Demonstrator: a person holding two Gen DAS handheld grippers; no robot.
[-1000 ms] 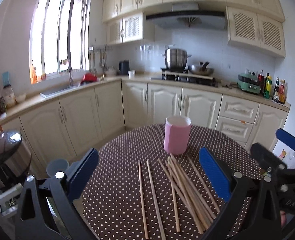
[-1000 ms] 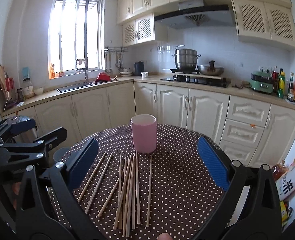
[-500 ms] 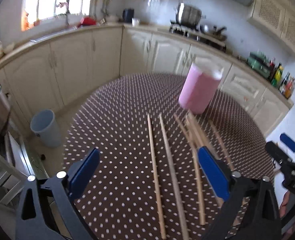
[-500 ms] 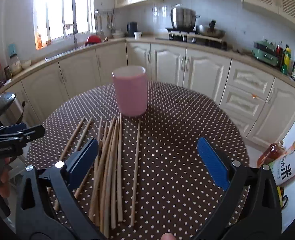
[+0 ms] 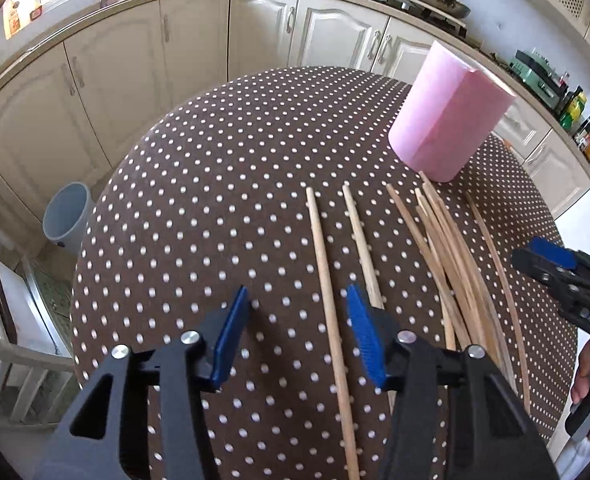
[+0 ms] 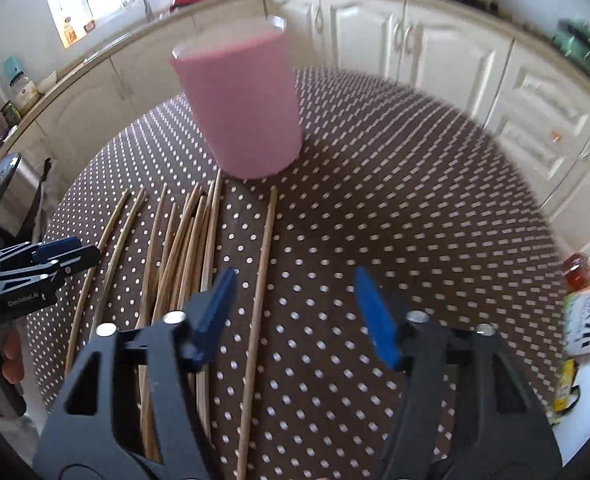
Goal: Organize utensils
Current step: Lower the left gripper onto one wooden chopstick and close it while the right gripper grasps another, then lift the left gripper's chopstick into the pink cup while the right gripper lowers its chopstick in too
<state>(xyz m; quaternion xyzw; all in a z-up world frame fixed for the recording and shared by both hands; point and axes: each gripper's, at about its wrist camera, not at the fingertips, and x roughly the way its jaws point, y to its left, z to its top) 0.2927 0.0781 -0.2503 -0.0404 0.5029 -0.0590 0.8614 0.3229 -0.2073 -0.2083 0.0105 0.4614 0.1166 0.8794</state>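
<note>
Several wooden chopsticks (image 5: 447, 248) lie side by side on a round table with a brown polka-dot cloth (image 5: 215, 184). A pink cup (image 5: 449, 114) stands upright just beyond them. My left gripper (image 5: 297, 320) is open and low over the table, with the leftmost chopstick (image 5: 327, 292) lying between its blue fingers. My right gripper (image 6: 295, 304) is open and low too, with the rightmost chopstick (image 6: 261, 280) just inside its left finger. The cup (image 6: 243, 104) and the chopstick bundle (image 6: 187, 248) also show in the right wrist view.
The other gripper shows at each view's edge: the right one (image 5: 567, 280) in the left wrist view, the left one (image 6: 35, 272) in the right wrist view. Cream kitchen cabinets (image 5: 199, 32) curve behind the table. A grey bin (image 5: 65, 216) stands on the floor at left.
Both grippers have tilted down and dropped close to the table over the chopsticks. Their jaws have narrowed but remain open. The chopsticks and the cup have not moved.
</note>
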